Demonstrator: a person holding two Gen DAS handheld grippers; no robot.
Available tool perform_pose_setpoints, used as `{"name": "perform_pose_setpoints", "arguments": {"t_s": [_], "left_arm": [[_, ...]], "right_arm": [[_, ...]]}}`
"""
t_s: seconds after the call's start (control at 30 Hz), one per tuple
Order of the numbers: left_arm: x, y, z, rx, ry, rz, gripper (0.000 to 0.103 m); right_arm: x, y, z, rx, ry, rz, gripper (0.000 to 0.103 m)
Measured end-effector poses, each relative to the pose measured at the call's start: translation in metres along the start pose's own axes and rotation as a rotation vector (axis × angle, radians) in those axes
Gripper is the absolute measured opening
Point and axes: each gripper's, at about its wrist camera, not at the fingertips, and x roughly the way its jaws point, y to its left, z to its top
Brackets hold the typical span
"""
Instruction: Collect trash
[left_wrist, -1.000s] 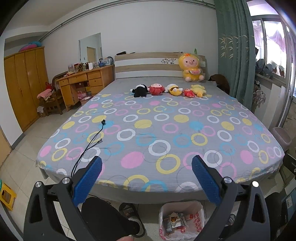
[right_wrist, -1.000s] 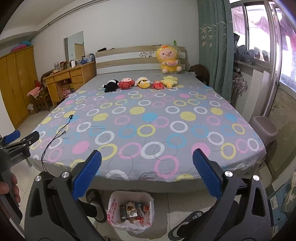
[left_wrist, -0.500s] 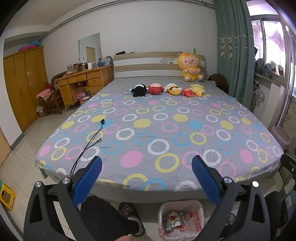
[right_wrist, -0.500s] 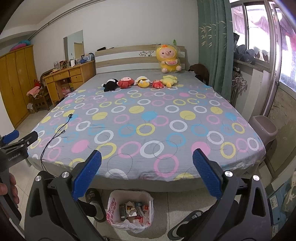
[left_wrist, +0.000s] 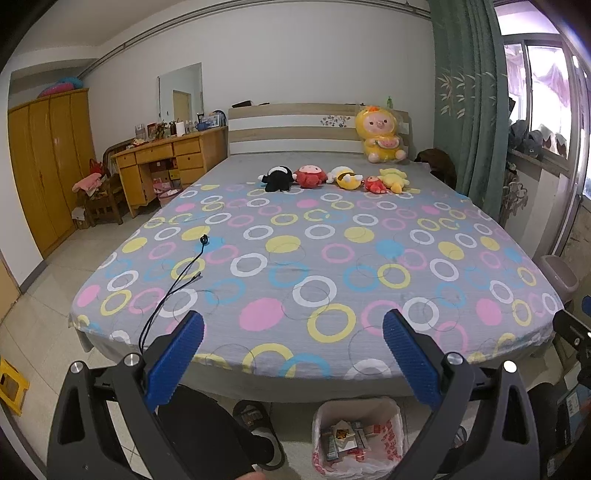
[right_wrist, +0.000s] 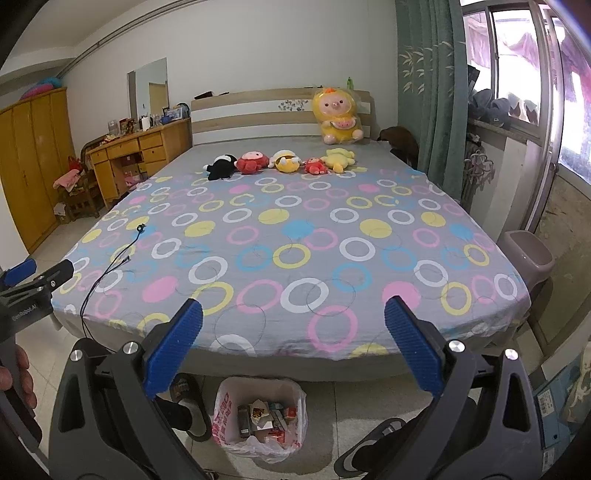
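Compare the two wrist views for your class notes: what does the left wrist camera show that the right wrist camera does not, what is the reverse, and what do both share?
Only the left wrist view shows the yellow stool on the floor at its left edge.

Only the right wrist view shows the left gripper from outside, with fingers of the hand holding it.

Both show the bed with its ring-patterned sheet, the row of plush toys, the black cable, the bag-lined trash bin holding wrappers, and the grey bin. The right gripper is open, like the left.
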Motion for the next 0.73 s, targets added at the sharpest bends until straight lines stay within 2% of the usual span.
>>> {"name": "perform_pose_setpoints", "arguments": {"t_s": [0.13, 0.27, 0.43, 0.53, 0.73], "left_arm": [[0.0000, 0.0023, -0.0002, -0.014, 0.006, 0.007, 0.095], [0.0031, 0.0074, -0.0009, -0.061, 0.030, -0.035, 0.095], [0.0018, 0.0016, -0.0018, -0.027, 0.017, 0.027, 0.095], [0.0017, 0.0014, -0.0026, -0.034, 0.019, -0.003, 0.095], [0.0023, 0.0033, -0.0042, -0.031, 0.015, 0.017, 0.095]], "right_arm": [[0.0014, 0.0015, -0.0006, -0.002, 0.003, 0.001, 0.096], [0.0018, 0.0020, -0.0009, -0.001, 0.003, -0.001, 0.096], [0.0016, 0.0016, -0.0009, -0.001, 0.004, 0.000, 0.096], [0.0015, 0.0018, -0.0011, 0.000, 0.003, 0.000, 0.096], [0.0018, 0.0013, -0.0010, -0.001, 0.004, 0.001, 0.096]]}}
